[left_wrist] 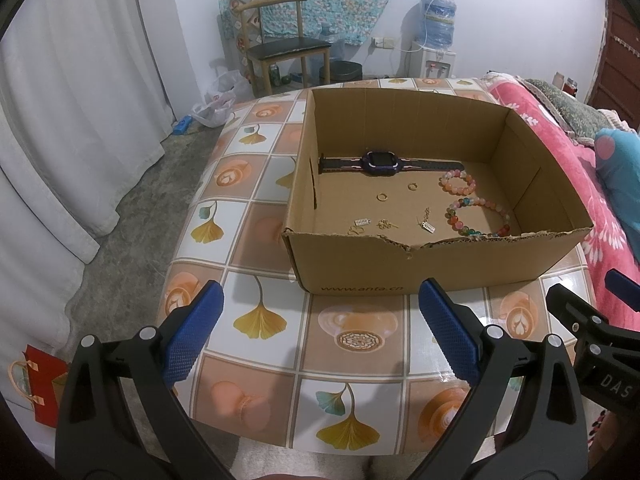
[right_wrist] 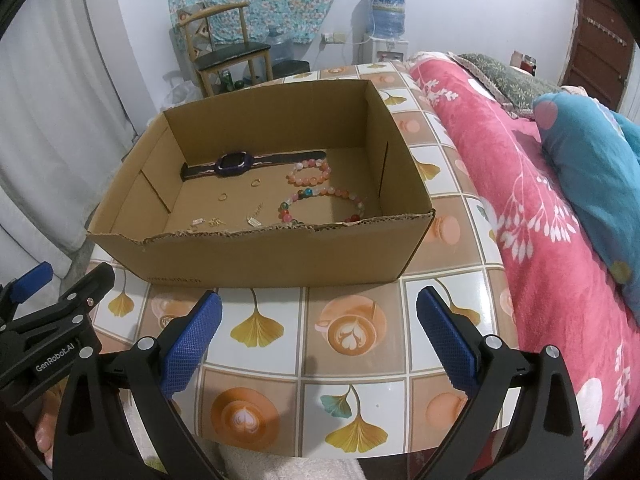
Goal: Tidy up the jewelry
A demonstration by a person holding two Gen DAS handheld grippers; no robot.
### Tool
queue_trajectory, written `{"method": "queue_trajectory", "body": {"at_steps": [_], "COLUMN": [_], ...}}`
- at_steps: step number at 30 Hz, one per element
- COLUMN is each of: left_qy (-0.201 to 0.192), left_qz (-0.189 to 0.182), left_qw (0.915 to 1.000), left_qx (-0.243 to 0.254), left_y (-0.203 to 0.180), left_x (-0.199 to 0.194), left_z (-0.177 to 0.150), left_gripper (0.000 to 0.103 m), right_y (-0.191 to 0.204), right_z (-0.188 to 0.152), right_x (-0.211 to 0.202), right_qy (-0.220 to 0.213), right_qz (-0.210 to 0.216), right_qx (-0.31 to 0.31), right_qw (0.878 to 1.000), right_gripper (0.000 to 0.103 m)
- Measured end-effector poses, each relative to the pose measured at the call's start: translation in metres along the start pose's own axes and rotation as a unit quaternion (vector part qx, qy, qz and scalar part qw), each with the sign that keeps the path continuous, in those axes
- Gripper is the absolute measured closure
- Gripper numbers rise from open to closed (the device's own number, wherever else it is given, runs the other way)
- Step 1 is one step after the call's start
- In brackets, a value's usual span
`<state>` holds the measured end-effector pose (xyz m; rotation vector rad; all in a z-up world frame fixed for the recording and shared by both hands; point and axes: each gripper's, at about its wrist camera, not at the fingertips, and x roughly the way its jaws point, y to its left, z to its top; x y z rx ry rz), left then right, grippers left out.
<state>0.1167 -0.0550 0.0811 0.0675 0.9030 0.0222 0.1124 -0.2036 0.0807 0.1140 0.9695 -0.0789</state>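
Both claws are hanging wide open, empty, low in frame over the tiled bench [left_wrist: 260, 240]: left claw [left_wrist: 320, 336], right claw [right_wrist: 320, 336]. Cardboard box [left_wrist: 400, 264] is sitting mid-frame, holding a watch [left_wrist: 380, 161], two bead bracelets [left_wrist: 478, 216], small rings [left_wrist: 382, 197].

The cardboard box [left_wrist: 352, 264] near wall blocks a level approach, while its open top and the table [left_wrist: 280, 344] before it lie free
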Motion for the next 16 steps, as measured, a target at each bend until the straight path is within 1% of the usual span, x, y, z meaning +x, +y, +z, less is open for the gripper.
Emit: {"method": "queue_trajectory", "body": {"at_steps": [16], "left_qy": [0.002], "left_qz": [-0.002], "left_qw": [1.0], "left_qx": [-0.002], "left_y": [-0.0019], "left_x": [-0.001], "left_z": [-0.0011], "left_gripper": [0.008], "right_y": [-0.0019], "right_z": [0.0003], "right_x": [0.0014], "right_qy": [0.002], "right_qz": [0.001], "right_qx": [0.0], "right_qw": [1.0], "right_gripper": [0.008]}}
